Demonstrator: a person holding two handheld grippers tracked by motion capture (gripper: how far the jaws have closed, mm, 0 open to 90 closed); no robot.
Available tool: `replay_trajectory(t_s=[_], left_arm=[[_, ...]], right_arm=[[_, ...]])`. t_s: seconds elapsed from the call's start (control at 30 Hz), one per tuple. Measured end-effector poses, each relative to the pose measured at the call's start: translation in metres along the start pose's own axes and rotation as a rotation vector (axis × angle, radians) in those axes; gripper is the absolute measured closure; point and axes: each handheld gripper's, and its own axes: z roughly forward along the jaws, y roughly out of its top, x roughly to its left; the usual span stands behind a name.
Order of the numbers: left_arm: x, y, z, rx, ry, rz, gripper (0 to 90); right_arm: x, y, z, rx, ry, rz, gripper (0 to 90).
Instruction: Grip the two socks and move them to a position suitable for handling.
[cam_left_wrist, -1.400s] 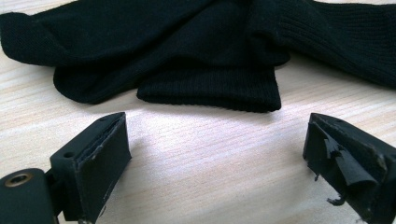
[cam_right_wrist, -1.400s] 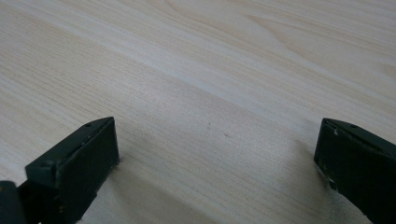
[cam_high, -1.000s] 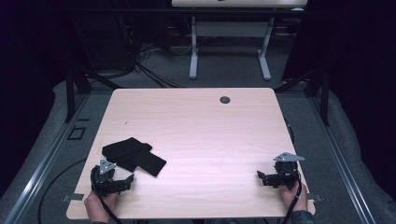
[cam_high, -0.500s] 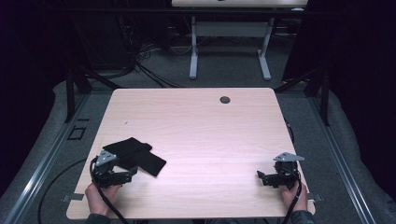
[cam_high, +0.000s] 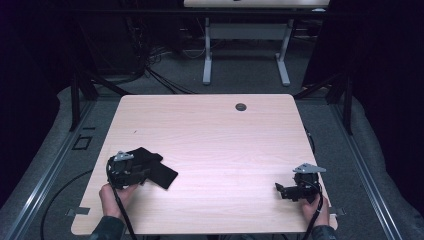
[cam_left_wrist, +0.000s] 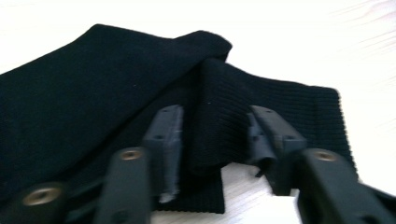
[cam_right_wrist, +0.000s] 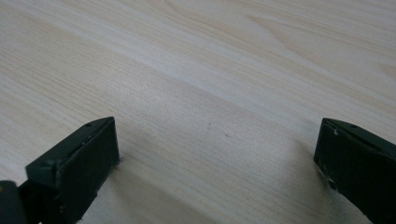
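**Black knit cloth between the left jaws**

A black cloth (cam_high: 152, 167) lies at the near-left part of the pale wood-grain table (cam_high: 215, 130). It is a ribbed knit, soft and matte, folded over itself into loose layers. The left gripper (cam_left_wrist: 215, 135) has its jaws partly open on either side of a raised fold of the ribbed edge; whether they pinch it cannot be told. The right gripper (cam_right_wrist: 215, 154) rests at the near-right corner with its jaws set wide over bare wood. A small dark round grommet (cam_high: 241, 107) sits near the table's far edge.
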Motion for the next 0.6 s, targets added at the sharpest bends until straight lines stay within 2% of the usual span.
replay_trajectory(t_s=[0.1,0.17,0.37,0.53,0.6], left_arm=[[-0.002,0.002,0.0,0.014,0.009,0.028,77.2],[-0.004,0.003,-0.001,0.014,0.018,0.043,83.1],[-0.004,0.008,-0.004,0.009,0.026,0.051,85.8],[-0.003,0.016,-0.011,0.007,0.014,0.051,86.1],[-0.003,0.02,-0.014,-0.012,0.015,0.05,86.2]], right_arm=[[0.0,0.0,0.0,0.0,0.0,0.0,0.0],[0.0,0.0,0.0,0.0,0.0,0.0,0.0],[0.0,0.0,0.0,0.0,0.0,0.0,0.0],[0.0,0.0,0.0,0.0,0.0,0.0,0.0],[0.0,0.0,0.0,0.0,0.0,0.0,0.0]])
